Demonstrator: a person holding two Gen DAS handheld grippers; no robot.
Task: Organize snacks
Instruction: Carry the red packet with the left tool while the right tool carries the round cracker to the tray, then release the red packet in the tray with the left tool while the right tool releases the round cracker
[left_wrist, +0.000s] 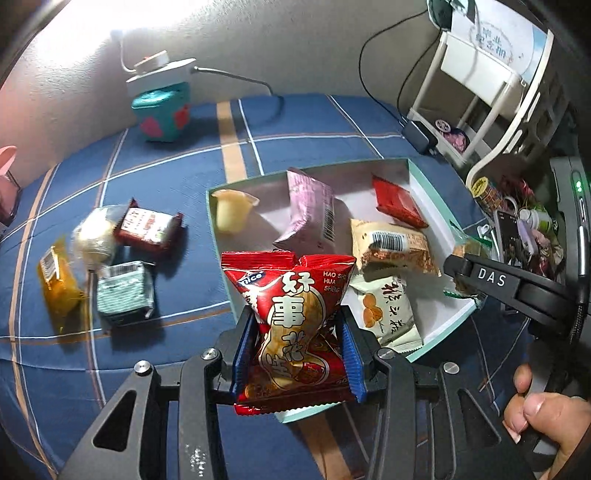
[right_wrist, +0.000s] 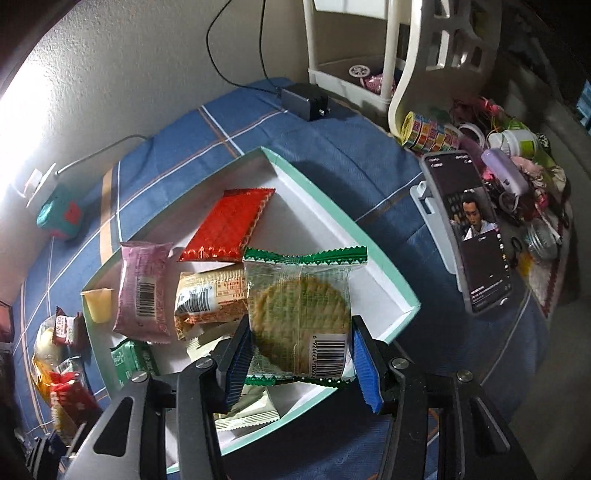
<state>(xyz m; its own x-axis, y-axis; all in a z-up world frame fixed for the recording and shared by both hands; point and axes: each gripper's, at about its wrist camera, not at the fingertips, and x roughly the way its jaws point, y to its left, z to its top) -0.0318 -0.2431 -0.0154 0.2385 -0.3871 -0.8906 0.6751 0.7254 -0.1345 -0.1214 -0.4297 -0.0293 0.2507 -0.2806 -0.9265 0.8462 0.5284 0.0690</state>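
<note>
Loose on the blue plaid bedsheet (left_wrist: 177, 155), at nine o'clock from the left tongs (left_wrist: 297, 345): an orange packet (left_wrist: 57, 280), a pale round wrapped sweet (left_wrist: 92, 236), a dark red bar (left_wrist: 149, 230) and a striped green-grey pack (left_wrist: 125, 293), all crinkly film, clustered and partly touching.

Pinched between the left tongs' blue ribbed pads: a red peanut bag (left_wrist: 291, 317), glossy, puffed, long axis running twelve to six, held over the near corner of the shallow box (left_wrist: 434, 195). Box open space lies at twelve to one o'clock from this bag.

Inside the white-floored, mint-rimmed cardboard box: a yellow jelly cup (left_wrist: 232, 214) at the left wall, a pink pouch (left_wrist: 310, 214) propped upright, a tan bar (left_wrist: 391, 247), a flat red sachet (left_wrist: 400, 203), a cream packet (left_wrist: 388, 314).

Right tongs (right_wrist: 301, 356) pinching a clear green-edged wafer pack (right_wrist: 301, 306), round ridged biscuit visible inside, stiff and flat, long axis twelve to six. Bare box floor just at one o'clock, so probably the nearer hand for a drop. Release likely next for both.

Phone (right_wrist: 476, 236) on a stand at three o'clock, well clear of the box.
</note>
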